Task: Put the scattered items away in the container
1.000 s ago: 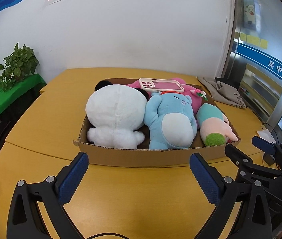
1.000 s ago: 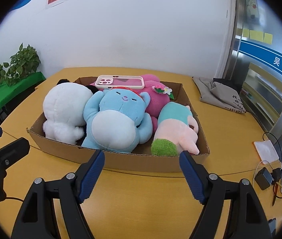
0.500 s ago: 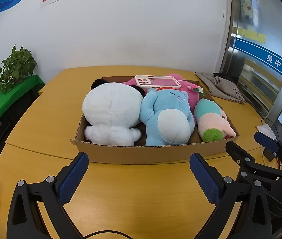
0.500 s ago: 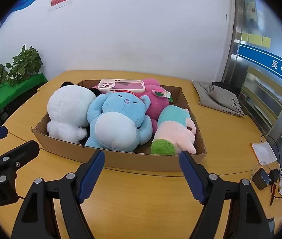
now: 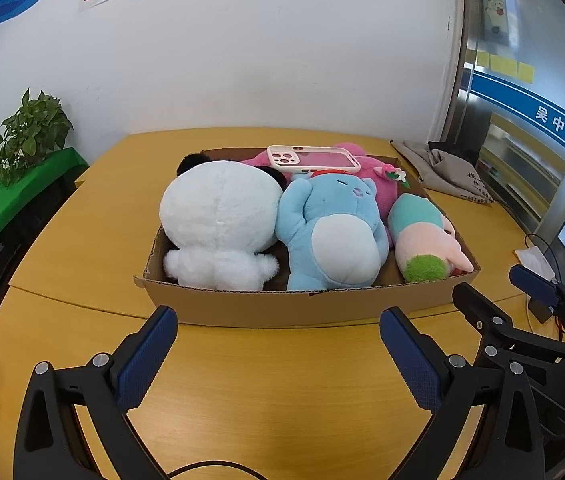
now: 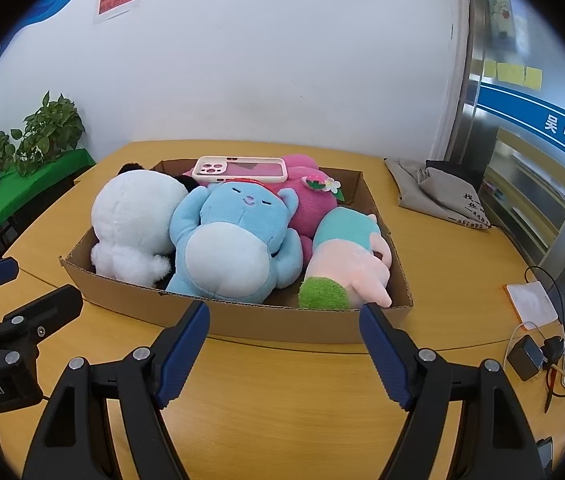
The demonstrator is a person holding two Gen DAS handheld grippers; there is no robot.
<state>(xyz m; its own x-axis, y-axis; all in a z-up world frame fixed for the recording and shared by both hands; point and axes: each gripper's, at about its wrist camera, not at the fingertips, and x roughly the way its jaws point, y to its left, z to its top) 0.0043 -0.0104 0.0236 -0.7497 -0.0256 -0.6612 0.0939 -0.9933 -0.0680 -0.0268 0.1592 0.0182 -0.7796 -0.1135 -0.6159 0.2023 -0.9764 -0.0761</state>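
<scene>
A shallow cardboard box [image 5: 302,308] [image 6: 282,322] sits on the wooden table. Inside lie a white panda plush [image 5: 218,220] [image 6: 134,220], a blue plush [image 5: 334,232] [image 6: 234,244], a pink plush [image 5: 382,188] [image 6: 310,204] and a teal-and-pink plush [image 5: 422,236] [image 6: 346,256]. A phone in a pink case [image 5: 314,159] [image 6: 242,169] rests on top at the back. My left gripper [image 5: 278,356] stands open in front of the box, nothing between its fingers. My right gripper [image 6: 284,354] is likewise open and empty, near the box's front wall. Each gripper shows at the edge of the other's view.
A grey cloth bag [image 5: 450,176] [image 6: 442,196] lies on the table right of the box. A charger and cables [image 6: 538,354] and a notepad [image 6: 530,300] lie at the right edge. Potted plants [image 5: 30,132] stand on a green shelf at the left.
The box sits slightly further from the right gripper than a second ago. Both grippers stay open and empty; the toys have not moved.
</scene>
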